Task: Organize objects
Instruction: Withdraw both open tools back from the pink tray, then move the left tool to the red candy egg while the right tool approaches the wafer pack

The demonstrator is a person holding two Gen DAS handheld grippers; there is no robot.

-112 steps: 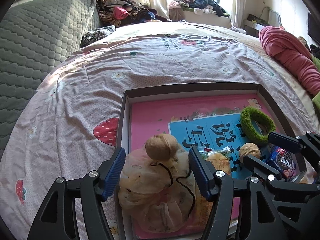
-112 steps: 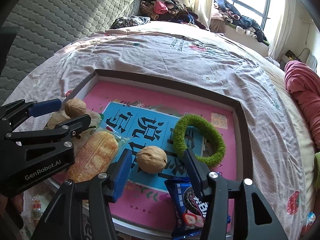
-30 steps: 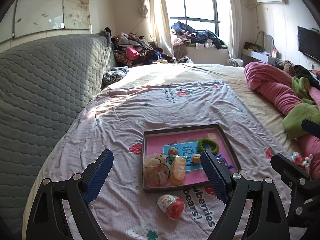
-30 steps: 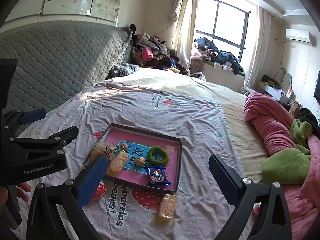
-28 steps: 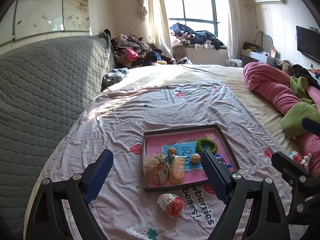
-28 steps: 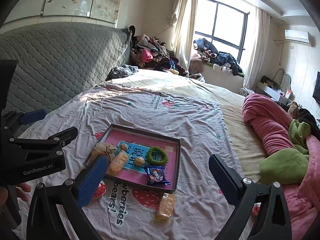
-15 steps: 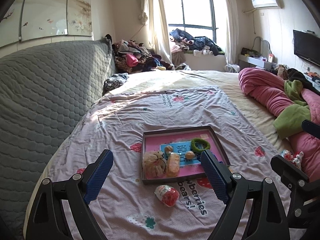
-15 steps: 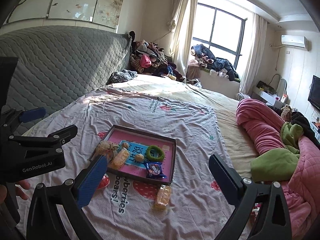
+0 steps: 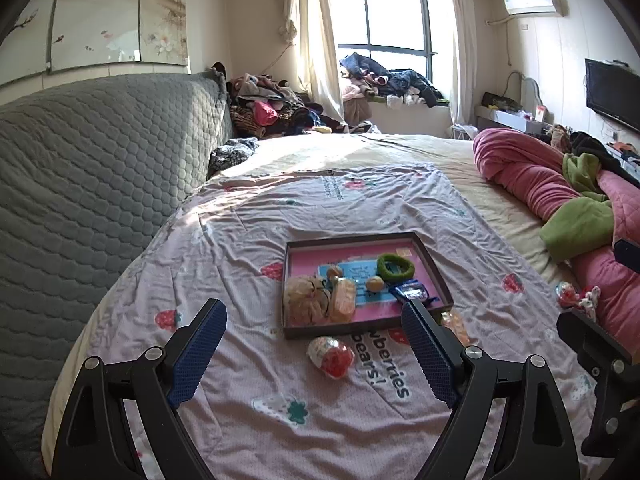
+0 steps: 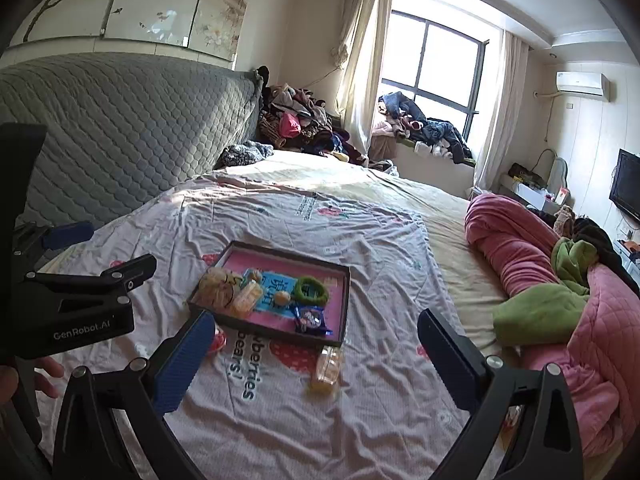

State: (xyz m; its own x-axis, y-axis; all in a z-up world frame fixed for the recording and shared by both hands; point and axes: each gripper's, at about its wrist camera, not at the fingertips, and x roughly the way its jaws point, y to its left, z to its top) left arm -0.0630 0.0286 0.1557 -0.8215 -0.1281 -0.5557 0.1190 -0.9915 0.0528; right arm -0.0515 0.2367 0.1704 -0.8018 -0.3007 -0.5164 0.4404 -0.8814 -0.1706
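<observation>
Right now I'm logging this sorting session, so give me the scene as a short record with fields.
Surface: bedspread
Container: tray
In tray: green ring, mesh pouch, blue snack packet, two walnuts, yellow packet
Outside tray: red-and-white packet, clear yellow packet
Left gripper: open, holding nothing
Right gripper: open, holding nothing

bright daylight from the window [image 9: 380, 20] — blown-out glare there, fisheye bending and dark vignette at edges.

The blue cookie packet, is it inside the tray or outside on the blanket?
Inside. The blue cookie packet lies on the pink floor of the tray, near its front right corner, within the dark rim.
</observation>
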